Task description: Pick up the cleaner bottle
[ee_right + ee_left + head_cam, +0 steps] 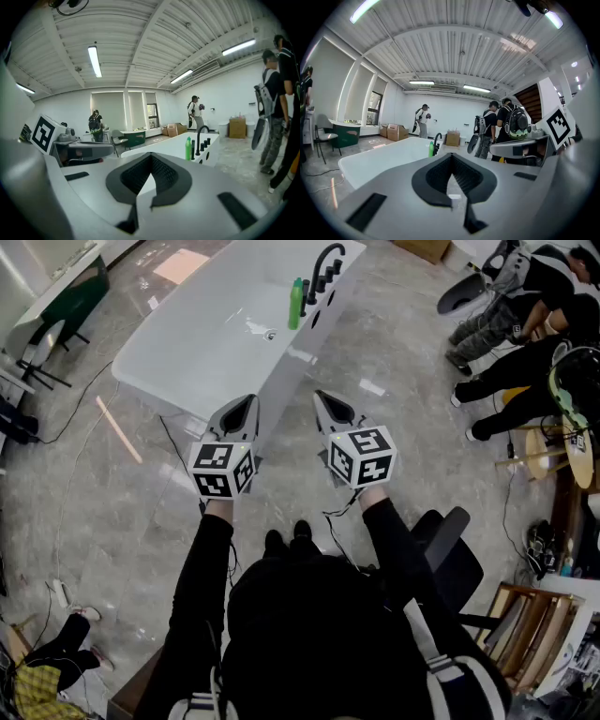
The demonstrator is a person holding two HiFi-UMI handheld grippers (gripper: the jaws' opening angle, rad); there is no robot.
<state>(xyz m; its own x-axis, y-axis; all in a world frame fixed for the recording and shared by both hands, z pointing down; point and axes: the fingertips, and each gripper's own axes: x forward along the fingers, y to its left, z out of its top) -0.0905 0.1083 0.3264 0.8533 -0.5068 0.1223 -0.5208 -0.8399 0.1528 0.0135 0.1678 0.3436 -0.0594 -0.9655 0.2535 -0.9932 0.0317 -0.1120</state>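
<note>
Black-sleeved arms reached forward from the person's body, each hand holding a gripper with a marker cube at its back. Ahead of them, the left gripper and the right gripper hung side by side over the grey floor, level with each other and apart, just short of the near end of a white bathtub.

Seen in the left gripper view, the left gripper had its dark ribbed fingers pressed together at the tips, with nothing between them. The right gripper looked the same in its own view: fingertips met, nothing pinched.

On the far rim of the bathtub stood the green cleaner bottle, upright, just beside a black faucet. It was well apart from both pairs of fingers, ahead of them and roughly between their two lines, nearer the right one. From the left gripper the cleaner bottle showed small, above and slightly left of the closed tips. From the right gripper the cleaner bottle showed above and to the right of the tips, next to the faucet.

People were at the right edge of the room.
</note>
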